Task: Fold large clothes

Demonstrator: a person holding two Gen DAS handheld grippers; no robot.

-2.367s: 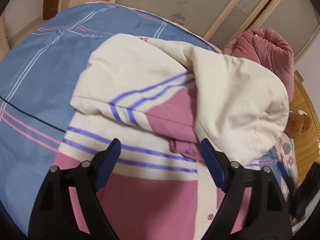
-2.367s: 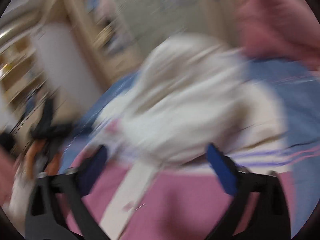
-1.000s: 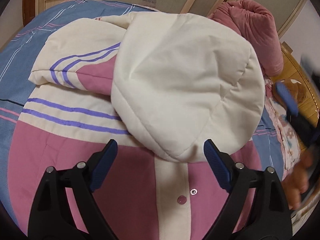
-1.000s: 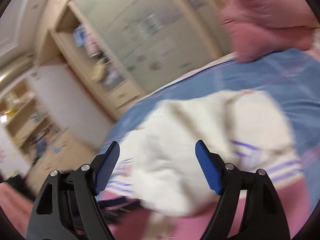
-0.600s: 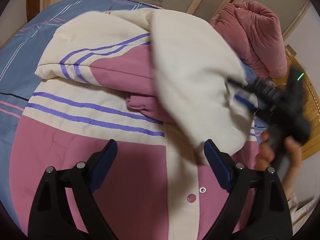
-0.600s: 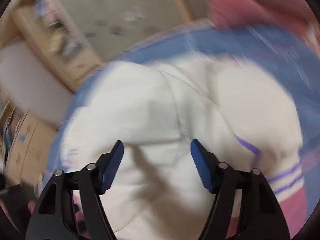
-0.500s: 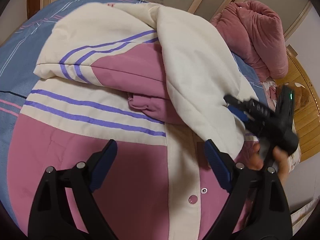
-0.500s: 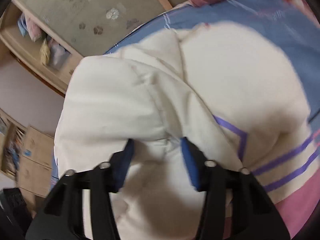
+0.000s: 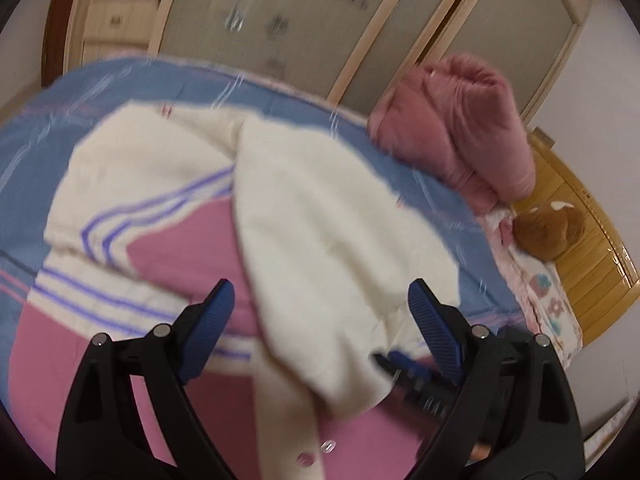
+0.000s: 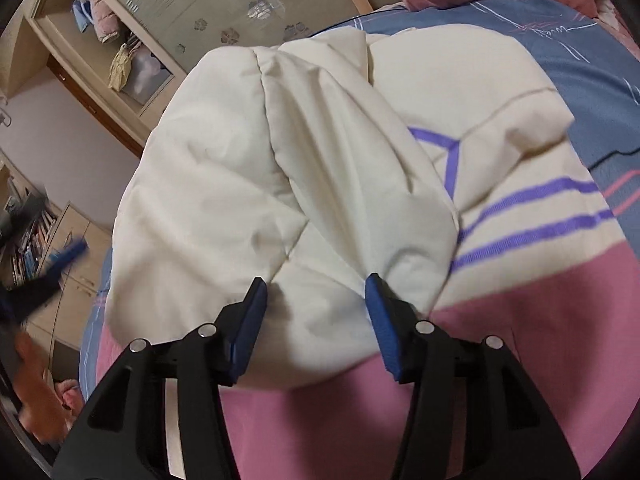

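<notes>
lowered right claw (image 10: pixel 316 312), reopening, straddles cream hood (image 10: pixel 280 184) (left claw (image 9: pixel 320 320) open, blurred).

**Nothing legible anywhere in the room**

From where I stand, no word, brand or number can be made out. The blue bedsheet (image 10: pixel 568 32) carries a small white scribble that looks like script, but it is too small and warped to read. The wardrobe doors (image 10: pixel 224 8) show only flower patterns and faint fine lines, perhaps print, too faint to tell. Book spines on the shelf (image 10: pixel 28 248) are a blur. The jacket (image 10: pixel 320 168) bears stripes and snaps, no lettering that I can see. The left wrist view is smeared by motion throughout.
</notes>
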